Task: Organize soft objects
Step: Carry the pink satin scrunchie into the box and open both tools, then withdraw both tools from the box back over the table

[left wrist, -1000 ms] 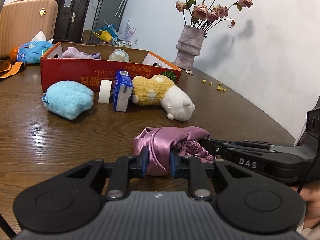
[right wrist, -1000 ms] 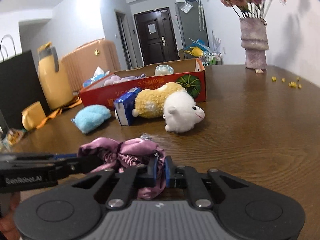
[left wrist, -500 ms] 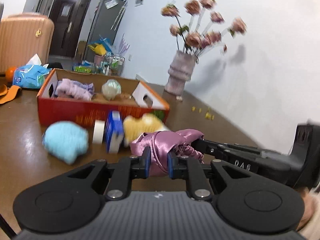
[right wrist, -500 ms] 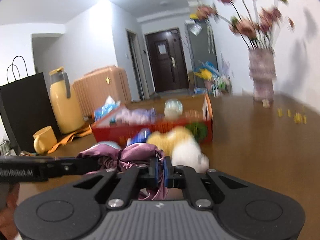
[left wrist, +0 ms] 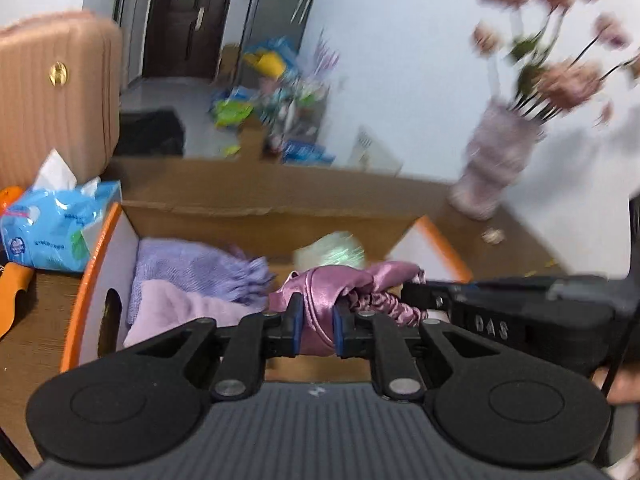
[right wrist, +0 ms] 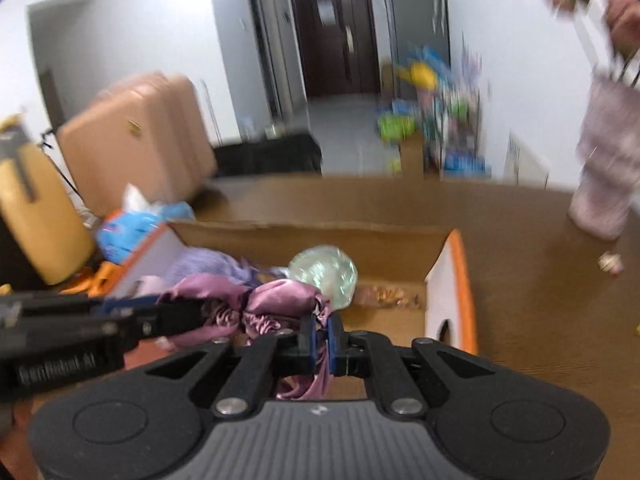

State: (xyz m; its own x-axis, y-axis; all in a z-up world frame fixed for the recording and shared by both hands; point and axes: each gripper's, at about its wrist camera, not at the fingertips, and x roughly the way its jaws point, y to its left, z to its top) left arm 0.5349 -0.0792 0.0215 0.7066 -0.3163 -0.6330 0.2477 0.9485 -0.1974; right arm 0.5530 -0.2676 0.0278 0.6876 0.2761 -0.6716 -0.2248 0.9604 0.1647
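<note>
Brown wooden counter (left wrist: 516, 236) carries an open cardboard box (left wrist: 256, 224) with orange-edged white end walls. Peach suitcase (left wrist: 52, 92) stands behind the counter at far left; blurred vase of pink flowers (left wrist: 496, 160) sits on the counter right of the box. Blue tissue pack (left wrist: 52, 228) lies just outside the box's left wall. Inside the box: lilac knitted cloth (left wrist: 192, 268) at the left end, with a paler pink cloth (left wrist: 176, 308) in front of it, and a pale green translucent ball (right wrist: 323, 274) near the middle. Mauve satin bonnet (left wrist: 340, 280) hangs in the air over the box interior, held from both sides. Left gripper (left wrist: 314, 326) fingers clamped on one fold of the bonnet; right gripper (right wrist: 321, 340) fingers pinched nearly together on another fold, fabric trailing below them. Much motion blur in the background.
</note>
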